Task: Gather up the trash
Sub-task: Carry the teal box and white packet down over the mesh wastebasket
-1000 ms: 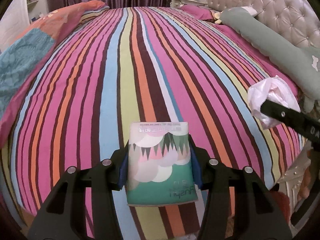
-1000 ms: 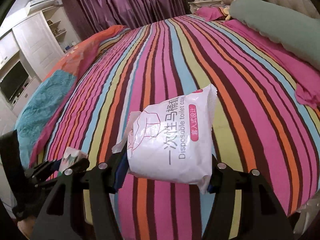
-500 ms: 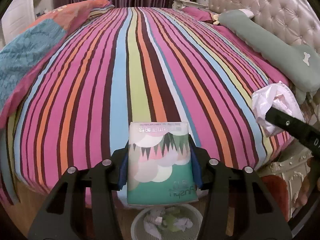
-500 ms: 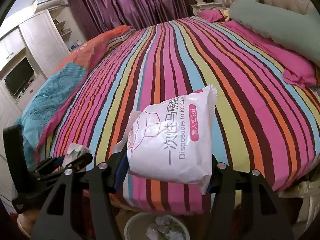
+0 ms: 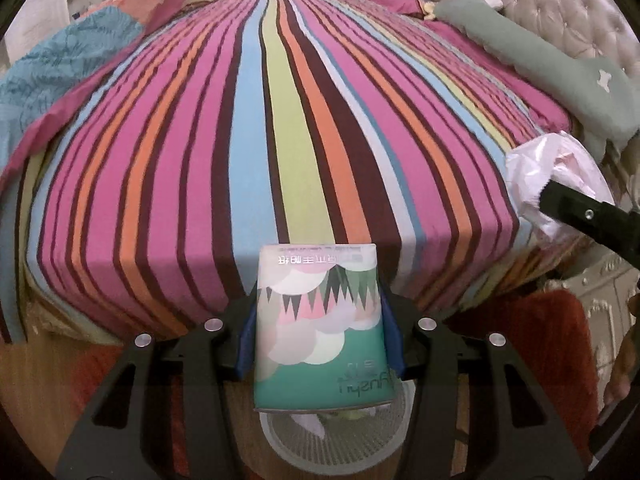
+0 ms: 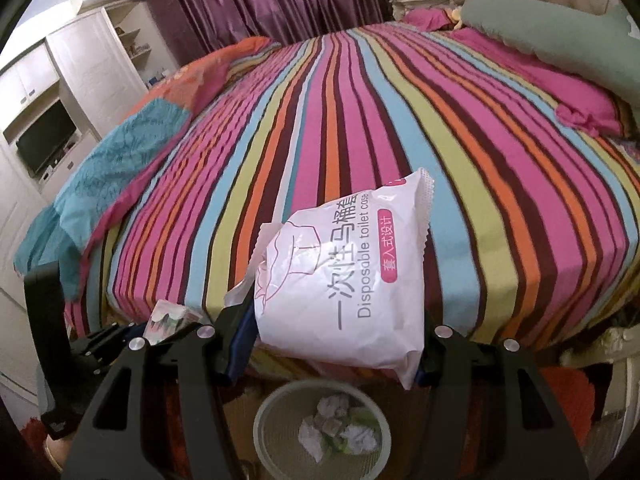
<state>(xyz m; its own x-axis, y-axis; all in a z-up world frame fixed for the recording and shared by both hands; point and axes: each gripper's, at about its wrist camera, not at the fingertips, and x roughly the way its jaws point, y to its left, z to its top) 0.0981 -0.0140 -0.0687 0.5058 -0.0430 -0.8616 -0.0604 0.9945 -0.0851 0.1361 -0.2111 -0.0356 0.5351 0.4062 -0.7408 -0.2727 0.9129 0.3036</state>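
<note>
Left wrist view: a tissue pack [image 5: 318, 328], soft and light, is seen clamped by its two long sides in the jaws of the left gripper [image 5: 318, 340]. It is held just above the mesh wastebasket [image 5: 336, 436] at the foot of the striped bed [image 5: 280, 120].

Right wrist view: a white plastic packet [image 6: 344, 280], thin, crinkly and probably slippery, is pinched at its lower part by the right gripper [image 6: 338, 344], slightly bedward of the wastebasket [image 6: 320, 432], which already holds crumpled paper.

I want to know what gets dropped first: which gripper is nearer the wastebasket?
Hard to call. The left gripper, holding a tissue pack, overlaps the wastebasket rim; the right gripper, holding a toilet seat cover packet, hangs just short of it.
</note>
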